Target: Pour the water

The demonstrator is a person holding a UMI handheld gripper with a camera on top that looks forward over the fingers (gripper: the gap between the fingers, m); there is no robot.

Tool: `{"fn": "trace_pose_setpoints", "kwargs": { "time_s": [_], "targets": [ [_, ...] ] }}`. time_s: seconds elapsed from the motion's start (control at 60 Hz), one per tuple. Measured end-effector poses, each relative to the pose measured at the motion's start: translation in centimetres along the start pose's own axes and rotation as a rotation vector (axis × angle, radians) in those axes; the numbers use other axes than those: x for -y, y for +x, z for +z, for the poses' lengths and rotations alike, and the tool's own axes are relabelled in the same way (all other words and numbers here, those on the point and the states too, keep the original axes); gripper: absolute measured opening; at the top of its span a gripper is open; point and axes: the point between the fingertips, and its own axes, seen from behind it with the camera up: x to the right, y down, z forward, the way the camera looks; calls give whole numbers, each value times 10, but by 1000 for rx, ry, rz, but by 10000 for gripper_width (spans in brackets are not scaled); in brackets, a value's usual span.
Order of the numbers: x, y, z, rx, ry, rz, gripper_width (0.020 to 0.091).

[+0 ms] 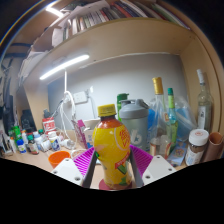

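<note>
Bottle: we see a clear plastic bottle with an orange cap, a yellow-pink label and yellow liquid (112, 150), upright between the fingers at 6 o'clock.
Claw: our claw (113, 163) is clenched on the bottle, its purple pads (85, 158) pressing both sides.
Surface: the crowded wooden surface (60, 160) carries the things.
At 12 o'clock beyond the bottle: a grey lidded metal pot (135, 115).
At 2 o'clock: tall clear bottles with yellow and green tops (160, 112).
At 3 o'clock: a white-capped brown jar (197, 146).
At 10 o'clock: small jars and tubes (30, 140); an orange bowl (60, 157) nearer us.
Above: a wooden shelf holding books (110, 30), with a lit strip lamp (63, 67) beneath.
</note>
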Motion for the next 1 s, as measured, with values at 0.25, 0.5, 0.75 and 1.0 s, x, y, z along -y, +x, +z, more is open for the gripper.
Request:
{"fn": "trace_pose_setpoints", "kwargs": {
  "time_s": [0.25,0.5,0.75,1.0],
  "targets": [
    [-7,4,-42,-54,-76,9,812],
    [0,-27,-137,-56,-81,-86,813],
    [2,-59,-247,-65,-67,-59,803],
    [2,-62,-304,-111,-56,-88,802]
  ]
}}
